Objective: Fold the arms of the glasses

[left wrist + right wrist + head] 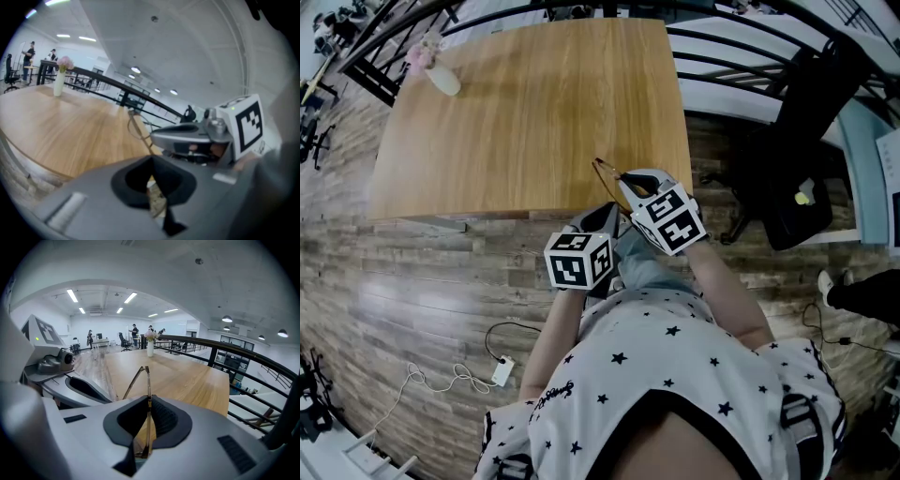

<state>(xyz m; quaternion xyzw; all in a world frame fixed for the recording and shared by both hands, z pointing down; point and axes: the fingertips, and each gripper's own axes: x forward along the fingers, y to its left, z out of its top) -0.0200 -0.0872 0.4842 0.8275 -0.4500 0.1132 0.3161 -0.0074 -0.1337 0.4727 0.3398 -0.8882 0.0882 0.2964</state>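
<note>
The right gripper is clamped on the glasses. In the right gripper view its jaws press together on a thin brown bar of the glasses. The bar runs straight forward out of the pads. At its far end a second bar joins it at a corner and slants back down to the left.

In the head view the glasses stick out of that gripper's tips over the tabletop, just inside the near edge and close to the near right corner. Whether they touch the wood cannot be told. The left gripper view shows them raised beyond the tip of the right gripper, with the tabletop behind.

The left gripper sits just left of the right one, at the near edge. Its jaws are closed together with nothing gripped. Only a narrow slit shows between the pads, with floor behind. It is near the glasses but apart from them. From the right gripper view it lies low at the left, beside the tabletop.

A white vase of pink flowers stands at the far left corner of the tabletop, and shows in both gripper views. A black chair stands off the right edge. A white cable lies on the floor in front of the near edge.
</note>
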